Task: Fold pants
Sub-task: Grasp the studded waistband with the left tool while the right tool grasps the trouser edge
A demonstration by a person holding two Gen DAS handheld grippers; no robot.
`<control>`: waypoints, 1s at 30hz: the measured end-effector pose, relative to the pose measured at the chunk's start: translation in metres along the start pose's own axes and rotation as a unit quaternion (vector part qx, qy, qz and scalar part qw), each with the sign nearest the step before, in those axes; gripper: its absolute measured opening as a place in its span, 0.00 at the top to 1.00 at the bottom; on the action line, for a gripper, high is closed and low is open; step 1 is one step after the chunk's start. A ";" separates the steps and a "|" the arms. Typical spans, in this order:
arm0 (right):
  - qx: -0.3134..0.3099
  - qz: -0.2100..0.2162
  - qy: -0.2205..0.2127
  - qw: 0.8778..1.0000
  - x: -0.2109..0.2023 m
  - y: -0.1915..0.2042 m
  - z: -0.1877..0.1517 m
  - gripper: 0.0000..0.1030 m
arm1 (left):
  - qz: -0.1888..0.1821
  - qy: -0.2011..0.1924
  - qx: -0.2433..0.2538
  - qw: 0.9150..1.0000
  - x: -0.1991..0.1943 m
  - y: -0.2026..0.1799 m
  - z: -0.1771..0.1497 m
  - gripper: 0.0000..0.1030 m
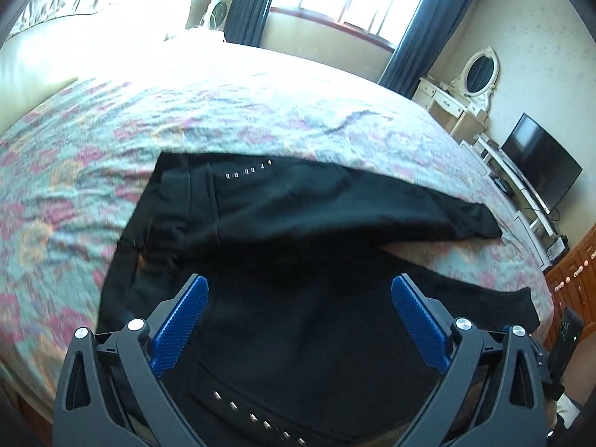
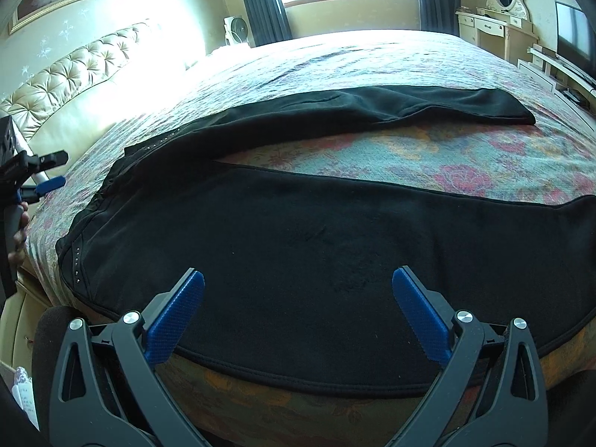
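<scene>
My right claw (image 2: 298,298) hovers wide open, empty, over the pants (image 2: 335,246); the near leg runs along the bed (image 2: 372,152) edge.

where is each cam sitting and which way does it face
Left wrist: on the left gripper, jaws open, over the waist end of the black fabric pants, facing the window; no hand shows.
Right wrist: on the right gripper, jaws open, at the bed's near edge over the near leg; left gripper and fingers at left.
Shared: pants, floral bedspread.
</scene>
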State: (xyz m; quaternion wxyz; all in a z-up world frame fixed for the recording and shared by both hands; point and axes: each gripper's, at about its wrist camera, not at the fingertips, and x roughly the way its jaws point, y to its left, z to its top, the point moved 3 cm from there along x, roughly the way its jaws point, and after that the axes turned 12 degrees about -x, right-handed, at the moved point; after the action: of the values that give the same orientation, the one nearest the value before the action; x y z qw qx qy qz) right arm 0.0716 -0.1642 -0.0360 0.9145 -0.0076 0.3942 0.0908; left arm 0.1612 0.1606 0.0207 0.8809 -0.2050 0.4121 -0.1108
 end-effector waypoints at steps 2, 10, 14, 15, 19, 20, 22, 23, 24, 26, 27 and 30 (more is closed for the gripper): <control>0.002 0.008 0.002 1.000 0.007 0.003 0.009 0.02 | -0.025 0.003 -0.032 0.999 0.009 0.026 0.038 0.04; 0.003 0.038 0.010 0.999 0.033 0.014 0.036 0.02 | -0.022 0.057 -0.163 0.985 0.095 0.147 0.125 0.04; 0.007 0.044 0.021 0.999 0.044 0.012 0.040 0.02 | -0.027 0.096 -0.182 0.978 0.137 0.168 0.132 0.04; 0.011 0.047 0.023 0.999 0.047 0.011 0.041 0.02 | -0.035 0.108 -0.176 0.978 0.147 0.166 0.131 0.04; 0.025 0.058 0.032 0.997 0.056 0.009 0.043 0.02 | -0.045 0.121 -0.133 0.983 0.166 0.146 0.133 0.04; 0.026 0.062 0.034 0.997 0.058 0.009 0.044 0.02 | -0.051 0.120 -0.131 0.983 0.168 0.146 0.135 0.04; 0.030 0.073 0.038 0.996 0.061 0.009 0.045 0.02 | -0.067 0.118 -0.143 0.980 0.169 0.153 0.137 0.04; 0.030 0.077 0.040 0.996 0.062 0.009 0.045 0.02 | -0.078 0.118 -0.155 0.978 0.168 0.158 0.138 0.04; 0.030 0.079 0.041 0.996 0.063 0.009 0.046 0.02 | -0.092 0.117 -0.172 0.974 0.167 0.163 0.140 0.04; 0.031 0.079 0.039 0.996 0.063 0.009 0.047 0.02 | -0.114 0.099 -0.207 0.967 0.161 0.174 0.144 0.04; 0.033 0.080 0.039 0.995 0.064 0.009 0.047 0.02 | -0.116 0.087 -0.221 0.964 0.158 0.182 0.147 0.04; 0.042 0.090 0.046 0.994 0.068 0.008 0.045 0.02 | -0.144 0.086 -0.243 0.955 0.159 0.193 0.148 0.04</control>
State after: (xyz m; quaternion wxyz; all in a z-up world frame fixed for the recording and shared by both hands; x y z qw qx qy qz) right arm 0.1478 -0.1415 -0.0535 0.8832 0.0618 0.4381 0.1554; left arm 0.3815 0.3149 -0.0902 0.7401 -0.4598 0.4674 -0.1498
